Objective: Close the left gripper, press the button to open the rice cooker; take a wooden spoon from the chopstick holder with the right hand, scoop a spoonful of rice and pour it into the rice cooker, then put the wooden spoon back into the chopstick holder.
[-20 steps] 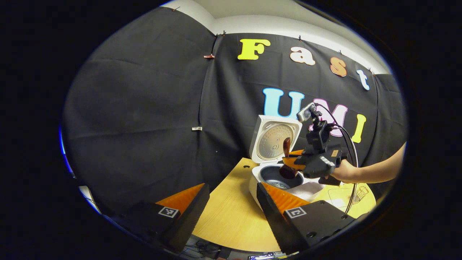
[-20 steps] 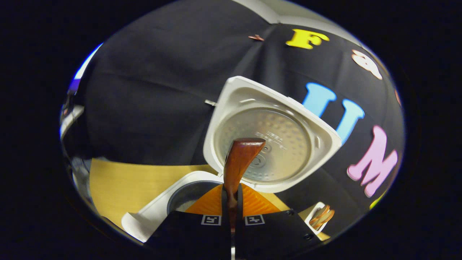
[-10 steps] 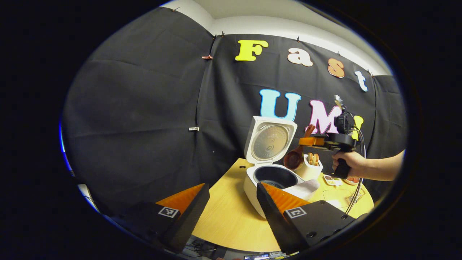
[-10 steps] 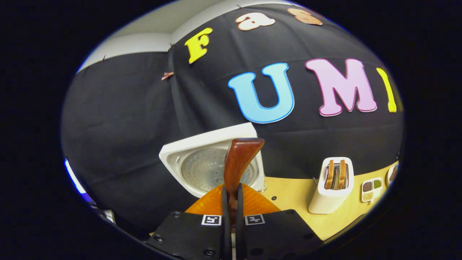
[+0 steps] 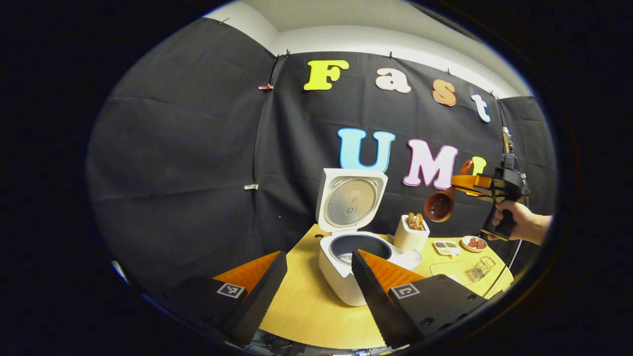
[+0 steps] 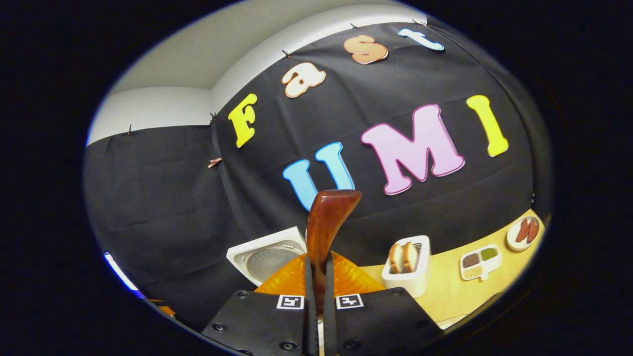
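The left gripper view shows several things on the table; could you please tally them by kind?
Rice cooker, lid open: 1
Chopstick holder: 1
Compartment dish: 1
Round plate: 1
Wire rack: 1
Total: 5
The wooden spoon is off the table, held in the right gripper.

- White rice cooker [image 5: 346, 277], lid [image 5: 350, 200] white outside, dimpled silver-grey inside; dark grey inner pot [image 5: 360, 245].
- Glossy reddish-brown wooden spoon [image 6: 326, 222], same warm brown on its bowl [image 5: 439, 206].
- White chopstick holder [image 6: 408, 277] with light tan wooden utensils [image 6: 403, 255].
- Pale yellow wood-grain table [image 5: 306, 301].
- White divided dish [image 6: 478, 262] with dark brown, green and beige portions.
- White small plate [image 6: 524, 232] with reddish-brown pieces.
- Silvery wire rack [image 5: 480, 269].
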Motion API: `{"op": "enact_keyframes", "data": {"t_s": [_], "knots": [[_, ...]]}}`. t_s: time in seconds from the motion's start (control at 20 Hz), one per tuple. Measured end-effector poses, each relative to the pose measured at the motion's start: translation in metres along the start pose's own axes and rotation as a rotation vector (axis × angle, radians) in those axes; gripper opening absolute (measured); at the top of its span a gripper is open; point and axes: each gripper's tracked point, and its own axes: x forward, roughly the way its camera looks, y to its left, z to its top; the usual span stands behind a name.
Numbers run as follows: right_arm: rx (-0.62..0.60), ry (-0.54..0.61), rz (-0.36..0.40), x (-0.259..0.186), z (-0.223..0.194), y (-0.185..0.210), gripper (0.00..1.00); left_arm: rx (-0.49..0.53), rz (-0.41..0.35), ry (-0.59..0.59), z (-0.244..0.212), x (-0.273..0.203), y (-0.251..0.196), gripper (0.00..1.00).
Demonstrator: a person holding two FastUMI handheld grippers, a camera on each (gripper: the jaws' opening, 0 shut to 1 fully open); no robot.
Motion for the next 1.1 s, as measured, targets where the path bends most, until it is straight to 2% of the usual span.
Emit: {"op": "enact_keyframes", "data": {"t_s": [0.25, 0.55, 0.8, 1.1], "knots": [[-0.114, -0.061, -0.096, -0.072, 0.035, -0.062, 0.08, 0.026, -0.02, -0.008, 0.007, 0.003, -0.023, 0.92], [-0.149, -0.065, -0.254, -0.138, 0.05, -0.154, 0.08, 0.033, -0.037, -0.01, 0.009, 0.005, -0.055, 0.92], [-0.194, -0.004, -0.392, -0.176, 0.028, -0.243, 0.09, 0.046, -0.035, 0.003, 0.008, 0.005, -0.075, 0.92], [-0.187, 0.15, -0.464, -0.185, -0.039, -0.315, 0.08, 0.067, -0.019, 0.017, 0.008, 0.004, -0.095, 0.92]]}}
